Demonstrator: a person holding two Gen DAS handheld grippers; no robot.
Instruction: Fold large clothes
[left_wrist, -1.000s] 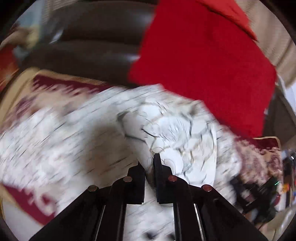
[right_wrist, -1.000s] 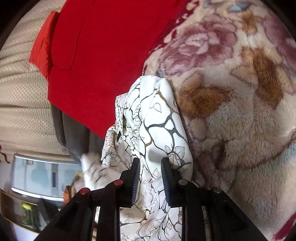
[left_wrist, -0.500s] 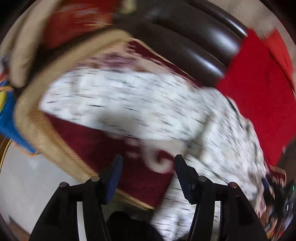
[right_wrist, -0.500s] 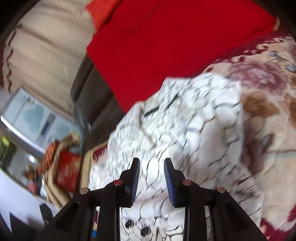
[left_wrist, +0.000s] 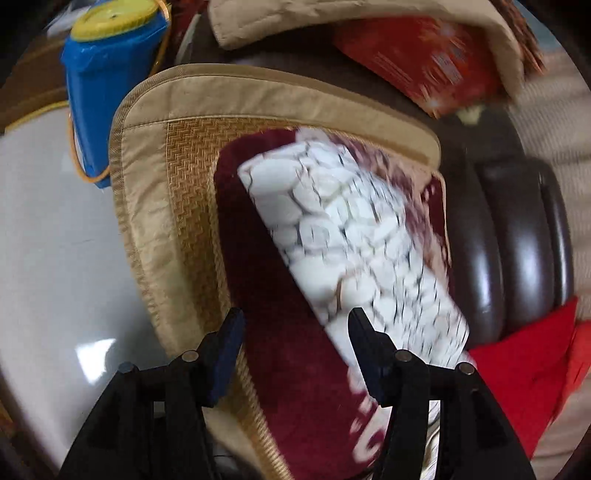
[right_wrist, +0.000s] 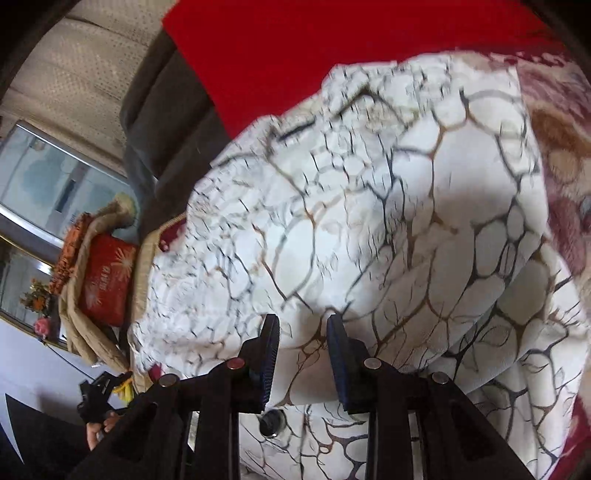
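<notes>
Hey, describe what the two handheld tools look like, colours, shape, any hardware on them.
Both look alike. The left tool has two black, angular plastic arms that taper forward to flat fingers faced with dark blue ribbed pads, and round silver-and-copper screw heads sit along the arms. The right tool has the same black arms, blue ribbed pads and round metal screws. No cables, printed markings or sleeves show.

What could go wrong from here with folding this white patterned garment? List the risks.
1. The left gripper is open with only the maroon blanket between its fingers; closing here could pinch blanket instead of the white patterned garment.
2. The right gripper hangs over bunched folds of the garment; it could catch several layers and crease the fold.
3. The garment's far edge sits against the red cloth, which could drag along.
</notes>
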